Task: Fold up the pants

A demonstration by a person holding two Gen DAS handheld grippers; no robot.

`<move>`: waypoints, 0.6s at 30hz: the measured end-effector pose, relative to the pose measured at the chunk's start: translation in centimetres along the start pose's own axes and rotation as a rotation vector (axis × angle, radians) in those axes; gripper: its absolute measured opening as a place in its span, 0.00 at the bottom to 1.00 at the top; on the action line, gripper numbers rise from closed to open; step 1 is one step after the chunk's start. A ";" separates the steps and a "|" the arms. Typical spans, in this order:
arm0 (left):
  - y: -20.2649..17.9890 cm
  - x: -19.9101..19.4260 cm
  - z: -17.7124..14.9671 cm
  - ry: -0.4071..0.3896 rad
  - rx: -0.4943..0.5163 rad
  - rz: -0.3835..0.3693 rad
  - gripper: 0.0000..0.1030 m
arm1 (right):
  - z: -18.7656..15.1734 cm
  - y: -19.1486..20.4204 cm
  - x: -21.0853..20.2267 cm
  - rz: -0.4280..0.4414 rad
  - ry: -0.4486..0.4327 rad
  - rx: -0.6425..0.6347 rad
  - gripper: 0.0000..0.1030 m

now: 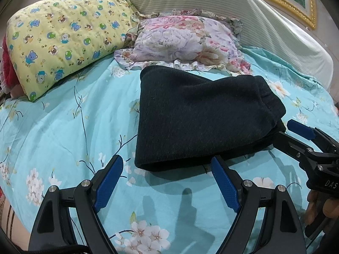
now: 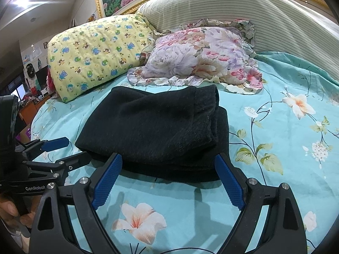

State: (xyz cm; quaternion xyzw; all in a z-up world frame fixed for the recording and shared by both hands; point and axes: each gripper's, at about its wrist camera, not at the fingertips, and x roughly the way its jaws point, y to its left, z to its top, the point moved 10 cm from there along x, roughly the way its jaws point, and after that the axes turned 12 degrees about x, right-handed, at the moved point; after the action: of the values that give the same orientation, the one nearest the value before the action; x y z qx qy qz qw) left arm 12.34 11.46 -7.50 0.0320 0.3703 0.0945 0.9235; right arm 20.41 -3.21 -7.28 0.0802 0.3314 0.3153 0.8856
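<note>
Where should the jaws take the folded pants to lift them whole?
Probably the thick near edge of the pants, approached low from the front, one gripper toward each near corner. The layers stack there and face both open grippers, left and right, so one pinch could catch every layer.

One folded pants, two pillows, two grippers.

Folded pants on bed, L claw agape nearby
</note>
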 end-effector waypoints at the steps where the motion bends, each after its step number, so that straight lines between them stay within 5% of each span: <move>1: 0.0 0.0 0.1 -0.001 -0.001 0.000 0.83 | 0.0 0.0 0.0 0.001 0.000 0.000 0.87; 18: 0.4 0.7 2.2 -0.001 -0.008 0.009 0.83 | 1.2 -0.1 -0.2 -0.003 -0.018 -0.003 0.90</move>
State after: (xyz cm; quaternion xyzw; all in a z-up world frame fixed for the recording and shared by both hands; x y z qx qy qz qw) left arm 14.24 12.01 -6.35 0.0297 0.3694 0.1002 0.9234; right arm 21.14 -3.37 -6.28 0.0812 0.3232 0.3136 0.8892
